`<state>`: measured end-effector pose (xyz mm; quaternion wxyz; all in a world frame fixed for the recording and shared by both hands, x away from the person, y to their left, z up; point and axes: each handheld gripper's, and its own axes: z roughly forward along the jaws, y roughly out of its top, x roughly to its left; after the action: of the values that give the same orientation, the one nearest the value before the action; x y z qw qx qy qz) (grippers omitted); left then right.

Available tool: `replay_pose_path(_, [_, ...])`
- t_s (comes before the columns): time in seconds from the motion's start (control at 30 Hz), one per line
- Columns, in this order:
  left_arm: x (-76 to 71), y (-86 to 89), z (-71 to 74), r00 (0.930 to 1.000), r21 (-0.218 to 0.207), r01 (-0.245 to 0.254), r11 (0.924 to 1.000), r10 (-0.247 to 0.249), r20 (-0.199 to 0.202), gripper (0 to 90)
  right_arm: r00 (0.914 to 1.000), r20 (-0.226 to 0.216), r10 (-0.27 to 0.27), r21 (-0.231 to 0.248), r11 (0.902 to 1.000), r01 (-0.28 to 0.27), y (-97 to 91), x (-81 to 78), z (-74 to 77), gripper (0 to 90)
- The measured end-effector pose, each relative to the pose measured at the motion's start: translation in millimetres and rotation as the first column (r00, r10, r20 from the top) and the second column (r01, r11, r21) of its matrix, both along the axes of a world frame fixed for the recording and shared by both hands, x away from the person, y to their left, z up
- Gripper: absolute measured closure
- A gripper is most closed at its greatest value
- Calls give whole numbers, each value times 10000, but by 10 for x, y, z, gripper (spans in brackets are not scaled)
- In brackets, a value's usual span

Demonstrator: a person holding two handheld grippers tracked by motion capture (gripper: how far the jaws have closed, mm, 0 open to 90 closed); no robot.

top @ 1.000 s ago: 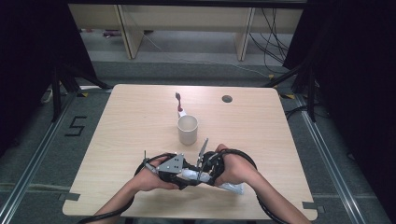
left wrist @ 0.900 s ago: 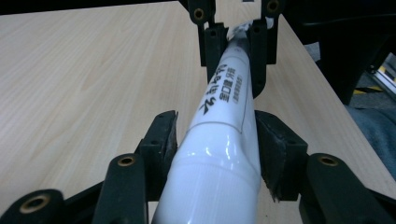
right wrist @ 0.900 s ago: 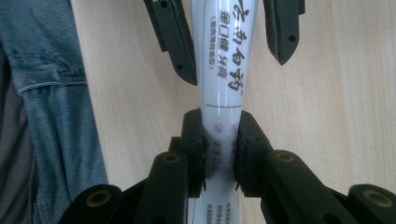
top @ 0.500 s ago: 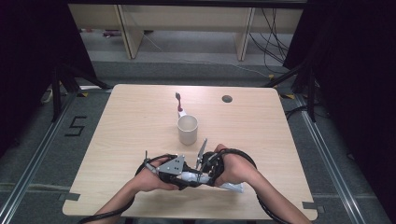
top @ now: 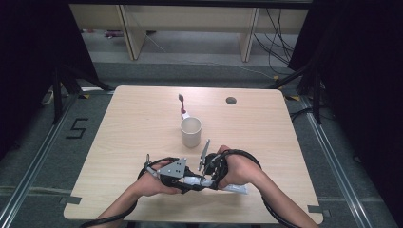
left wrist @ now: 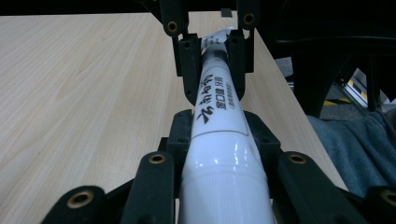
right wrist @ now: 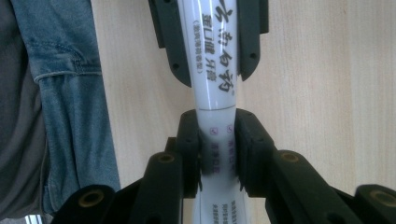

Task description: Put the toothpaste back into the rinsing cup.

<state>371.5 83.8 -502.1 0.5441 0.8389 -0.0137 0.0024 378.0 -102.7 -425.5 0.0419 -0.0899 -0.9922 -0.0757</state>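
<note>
White tube [left wrist: 219, 140] with black lettering; black gripper [left wrist: 217, 119]; pale wood table [top: 142, 123].

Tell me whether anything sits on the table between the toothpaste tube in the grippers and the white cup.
Nothing visible does. The toothpaste tube is clamped between both grippers near the table's front edge, and bare wood lies between it and the white cup.

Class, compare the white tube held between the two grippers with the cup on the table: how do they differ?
The tube is long, slim and printed with black characters; the cup is short, wide and plain. The tube lies level, clamped by the left gripper and right gripper; the cup stands upright, untouched. Both are whitish.
</note>
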Motion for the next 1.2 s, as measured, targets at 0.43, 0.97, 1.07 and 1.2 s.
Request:
replay_pose_path(0.43, [-33, 5, 30, 9996, -110, -235, 9997, 236, 121, 711, 9963, -159, -842, 236, 9961, 845, -31, 4, 33, 600])
replay_pose_path(0.97, [7, 187, 91, 9891, -980, -1426, 9849, 1456, 240, 712, 9165, 1031, -3865, 5582, 7851, 2683, -613, -10, 286, 355])
replay_pose_path(1.07, [25, 246, 107, 9854, -1214, -1663, 9786, 1696, 173, 712, 8844, 1117, -4532, 6327, 7187, 2883, -762, -31, 305, 346])
replay_pose_path(1.2, [41, 287, 126, 9795, -1274, -1947, 9726, 1996, 273, 712, 8397, 831, -5366, 7097, 6234, 3282, -982, -92, 225, 327])
